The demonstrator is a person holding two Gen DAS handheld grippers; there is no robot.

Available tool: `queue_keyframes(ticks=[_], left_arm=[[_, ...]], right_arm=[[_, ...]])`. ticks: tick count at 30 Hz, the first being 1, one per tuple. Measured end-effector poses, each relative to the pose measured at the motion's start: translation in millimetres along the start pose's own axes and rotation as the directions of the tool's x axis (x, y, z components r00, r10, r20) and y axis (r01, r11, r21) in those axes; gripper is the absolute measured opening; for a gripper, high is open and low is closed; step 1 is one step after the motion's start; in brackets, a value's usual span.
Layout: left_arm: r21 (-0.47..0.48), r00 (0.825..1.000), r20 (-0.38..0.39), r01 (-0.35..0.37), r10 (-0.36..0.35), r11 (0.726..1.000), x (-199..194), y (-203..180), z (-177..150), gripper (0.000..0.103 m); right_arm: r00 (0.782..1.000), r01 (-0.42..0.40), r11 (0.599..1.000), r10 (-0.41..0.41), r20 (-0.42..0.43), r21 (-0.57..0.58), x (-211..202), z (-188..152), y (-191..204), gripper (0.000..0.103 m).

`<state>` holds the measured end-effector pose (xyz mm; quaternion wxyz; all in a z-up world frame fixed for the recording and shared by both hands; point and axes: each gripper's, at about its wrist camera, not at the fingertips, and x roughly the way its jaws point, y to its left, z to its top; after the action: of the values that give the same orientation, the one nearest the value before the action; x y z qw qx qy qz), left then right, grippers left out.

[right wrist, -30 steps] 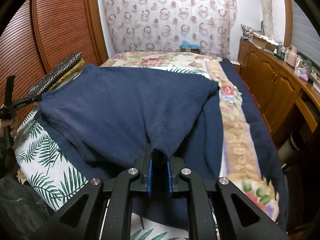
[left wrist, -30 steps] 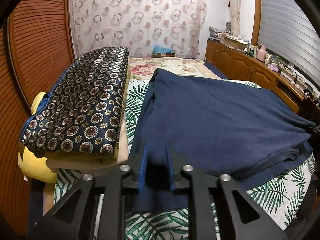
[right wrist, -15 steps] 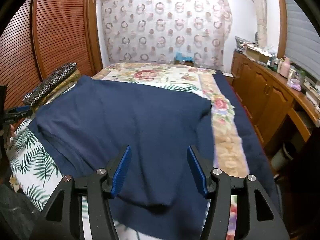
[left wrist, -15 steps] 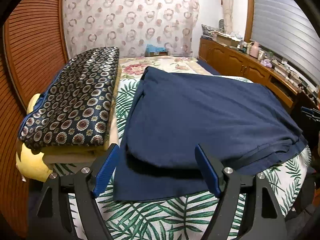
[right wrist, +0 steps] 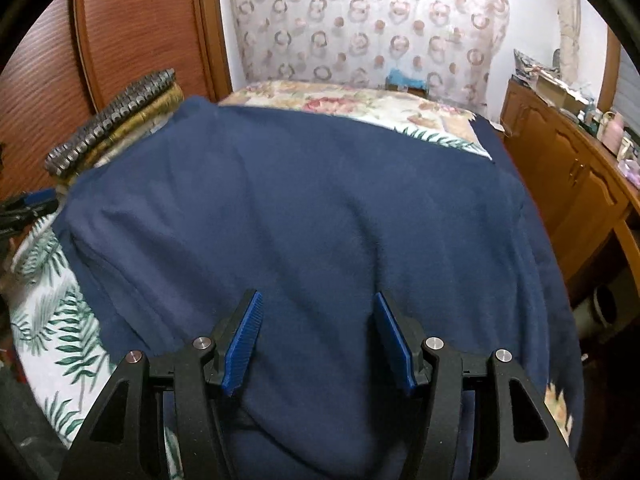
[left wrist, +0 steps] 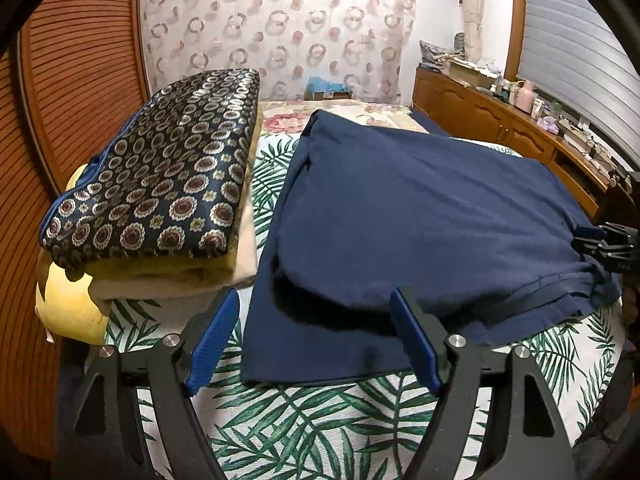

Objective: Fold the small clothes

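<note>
- Closest to us, the left hand-held gripper [left wrist: 314, 332] has its 2 blue pads spread wide, nothing pinched. They sit over the near left corner of the navy garment [left wrist: 420, 216], not pressing it.
- The right hand-held gripper [right wrist: 318, 334] is spread too, its pads apart above the cloth, nothing clamped between them. We can see its tip from the left camera at the garment's right edge.
- Both pairs of jaws have just been opening; the cloth lies loose under them now.
- The navy garment lies folded on the bed [left wrist: 280, 420], a top layer doubled over a lower one, with the lower layer poking out along the near edge and a hem band showing at the near right.
- The bed has a green palm-leaf sheet under it, and a floral cover [right wrist: 360, 100] further back.
- Left of the garment, just beside it, we've got a stack of folded bedding [left wrist: 160, 184]: dark medallion-print piece on top, beige and yellow under it.
- Further right, a wooden counter [left wrist: 500, 120] with cluttered bits on top.
- At the back, a curtain [left wrist: 280, 28] with ring patterns, and slatted wooden doors [left wrist: 80, 80] on the left.
</note>
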<state>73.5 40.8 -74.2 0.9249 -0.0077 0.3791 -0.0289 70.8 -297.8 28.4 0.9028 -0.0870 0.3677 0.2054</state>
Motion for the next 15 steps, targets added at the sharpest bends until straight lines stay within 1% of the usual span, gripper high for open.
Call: queue_keyframes(ticks=[3,8,10,15], left_arm=[[-0.010,1.000,-0.003,0.001,-0.001,1.000,1.3,2.2,-1.4,0.078],[-0.021,1.000,-0.014,0.000,0.000,1.000,4.7,6.4,-4.1,0.078],[-0.028,1.000,-0.018,0.003,-0.004,1.000,7.3,9.3,-3.0,0.078],[-0.040,1.000,-0.025,0.008,-0.009,0.999,10.2,14.7,-1.3,0.078]], right_arm=[[1.000,0.005,1.000,-0.005,-0.018,0.000,6.6,5.0,-0.4,0.060],[0.999,0.030,1.000,-0.030,-0.025,0.002,10.1,10.9,1.8,0.068],[0.999,0.041,0.999,-0.041,-0.028,0.004,10.5,10.7,6.3,0.074],[0.999,0.039,0.999,-0.039,-0.029,0.009,10.8,6.5,9.5,0.078]])
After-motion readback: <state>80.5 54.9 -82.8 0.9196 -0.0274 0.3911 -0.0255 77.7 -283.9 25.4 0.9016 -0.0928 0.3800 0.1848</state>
